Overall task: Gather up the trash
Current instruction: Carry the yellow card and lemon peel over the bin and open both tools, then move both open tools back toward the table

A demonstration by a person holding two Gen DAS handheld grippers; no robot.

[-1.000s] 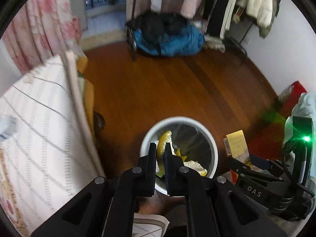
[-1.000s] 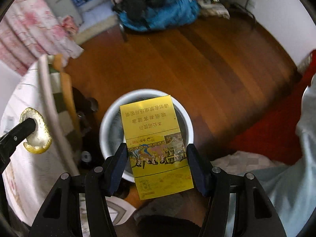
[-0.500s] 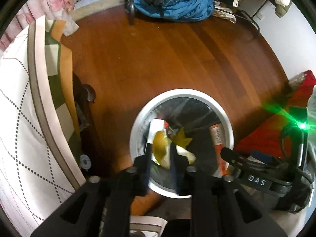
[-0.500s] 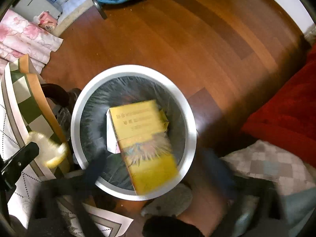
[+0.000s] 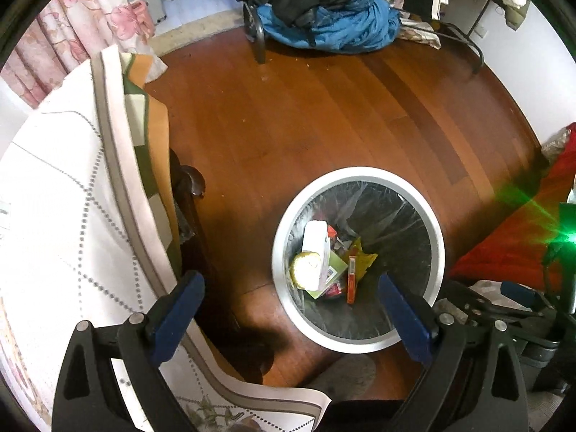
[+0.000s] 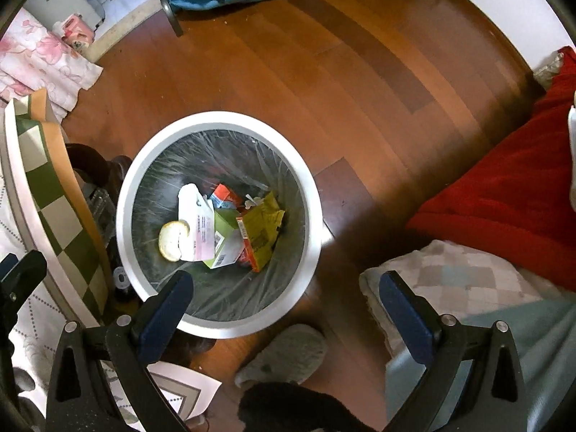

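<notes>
A round white trash bin (image 5: 437, 223) (image 6: 309, 187) with a clear liner stands on the wooden floor. Inside lie a yellow fruit peel (image 5: 305, 270) (image 6: 172, 239), a yellow box (image 6: 261, 232) (image 5: 354, 270), a white packet (image 6: 196, 216) and other wrappers. My left gripper (image 5: 289, 309) hangs open above the bin's near edge, nothing between its blue pads. My right gripper (image 6: 284, 306) is open too, above the bin's near right rim, and holds nothing.
A table with a white dotted cloth (image 5: 61, 216) and a checked green cloth (image 6: 61, 208) stands left of the bin. A red cushion (image 6: 504, 187) lies at right, a grey slipper (image 6: 288, 354) near the bin, and a blue bundle (image 5: 334, 25) on a chair beyond.
Both grippers opened over the bin. The peel dropped from the left one and the yellow box from the right one; both now lie inside the bin.
</notes>
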